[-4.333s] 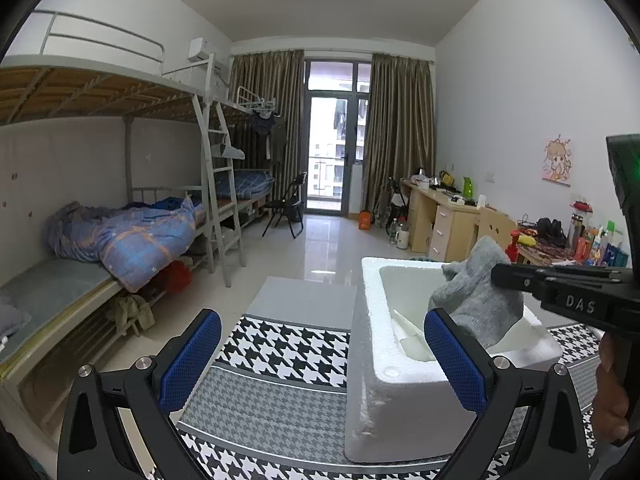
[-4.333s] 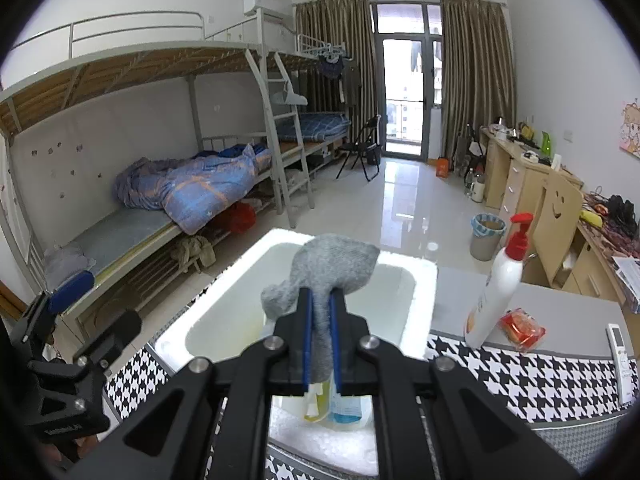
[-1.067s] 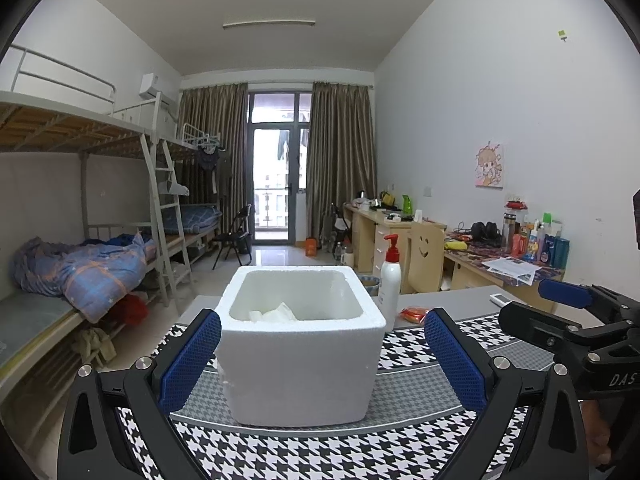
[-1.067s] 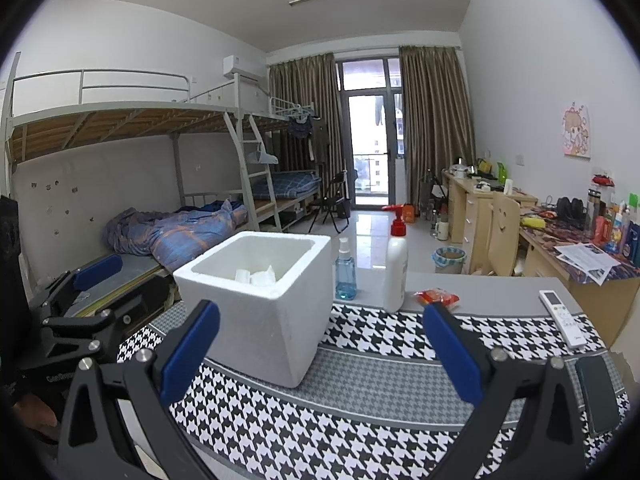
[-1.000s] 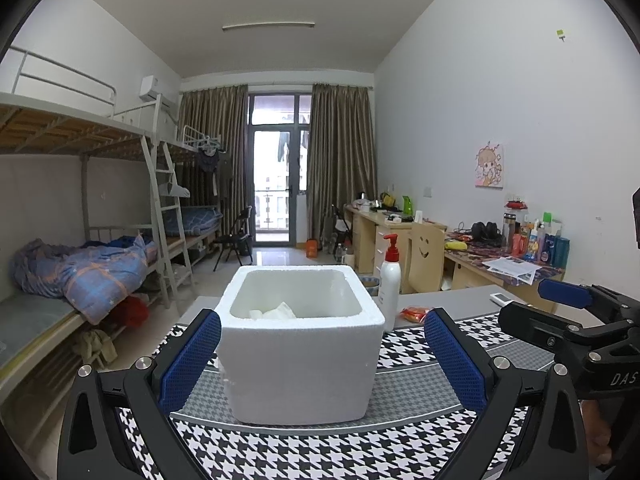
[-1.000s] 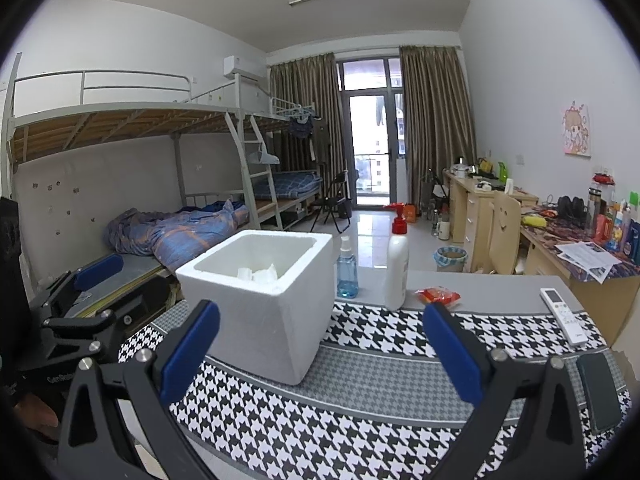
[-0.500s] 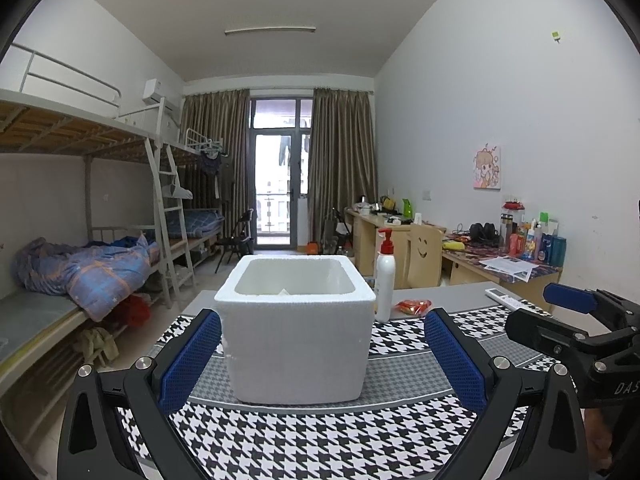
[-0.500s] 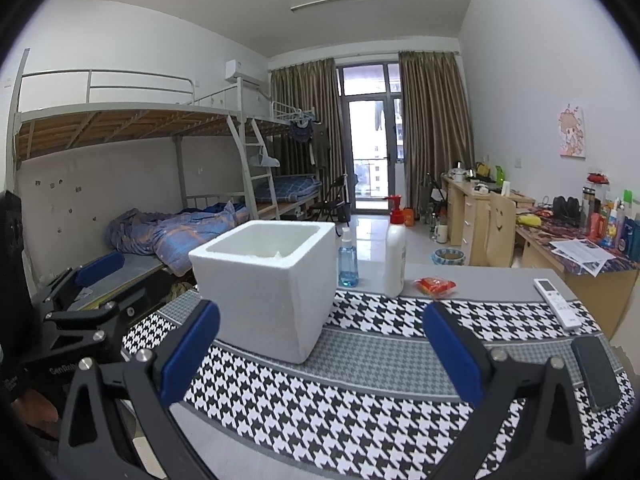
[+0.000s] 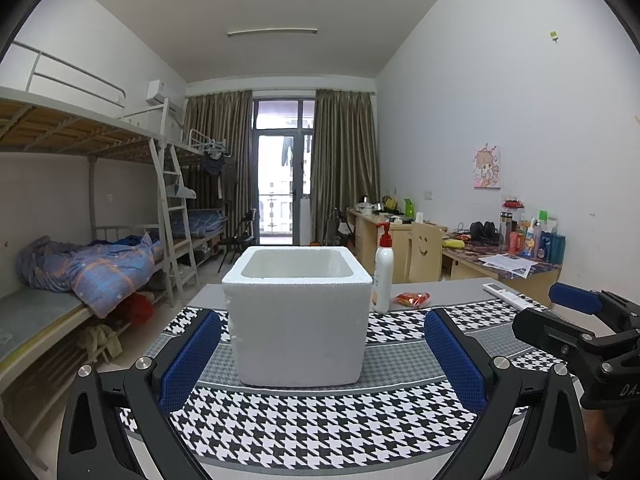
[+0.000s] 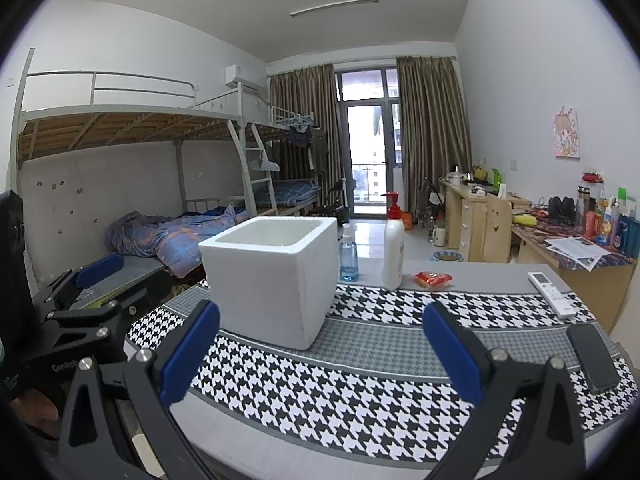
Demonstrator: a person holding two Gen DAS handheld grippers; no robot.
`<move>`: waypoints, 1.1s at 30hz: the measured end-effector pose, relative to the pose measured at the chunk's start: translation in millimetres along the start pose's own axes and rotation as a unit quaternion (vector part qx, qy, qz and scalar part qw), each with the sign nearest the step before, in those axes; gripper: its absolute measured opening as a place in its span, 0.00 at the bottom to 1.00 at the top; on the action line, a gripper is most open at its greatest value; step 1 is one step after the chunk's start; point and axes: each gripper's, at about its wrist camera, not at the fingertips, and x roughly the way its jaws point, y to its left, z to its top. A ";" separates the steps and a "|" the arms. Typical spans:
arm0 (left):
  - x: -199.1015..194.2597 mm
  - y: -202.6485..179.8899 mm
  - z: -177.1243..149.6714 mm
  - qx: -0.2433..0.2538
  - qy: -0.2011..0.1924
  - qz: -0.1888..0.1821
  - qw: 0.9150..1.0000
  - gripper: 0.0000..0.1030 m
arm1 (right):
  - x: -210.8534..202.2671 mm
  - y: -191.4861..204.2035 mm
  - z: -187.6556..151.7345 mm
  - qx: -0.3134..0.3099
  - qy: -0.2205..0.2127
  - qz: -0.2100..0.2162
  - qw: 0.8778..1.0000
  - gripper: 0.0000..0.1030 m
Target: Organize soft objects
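Both tools, left (image 9: pixel 322 354) and right (image 10: pixel 320 344), dropped lower, spread empty; foam box (image 9: pixel 298 312) contents now hidden.

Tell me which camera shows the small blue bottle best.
The right wrist view: the blue bottle stands clear beside the foam box, left of the lotion bottle. In the left wrist view the box hides it.

Black angular gripper frames, blue ribbed fingers (image 9: pixel 191 354), silver screws, white lettering

Foam box (image 9: pixel 298 320) on tablecloth (image 9: pixel 320 420); pump bottle (image 9: pixel 383 276) right, behind.
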 end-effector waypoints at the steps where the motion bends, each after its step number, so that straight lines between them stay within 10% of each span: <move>1: -1.4 -0.4 -1.4 0.001 0.000 -0.001 1.000 0.99 | -0.4 0.2 -1.5 0.000 0.000 0.000 1.000 0.99; 33: -25.7 -6.2 -15.3 0.003 0.001 -0.003 1.000 0.99 | -16.6 10.4 -20.1 0.002 0.006 -0.002 1.000 0.99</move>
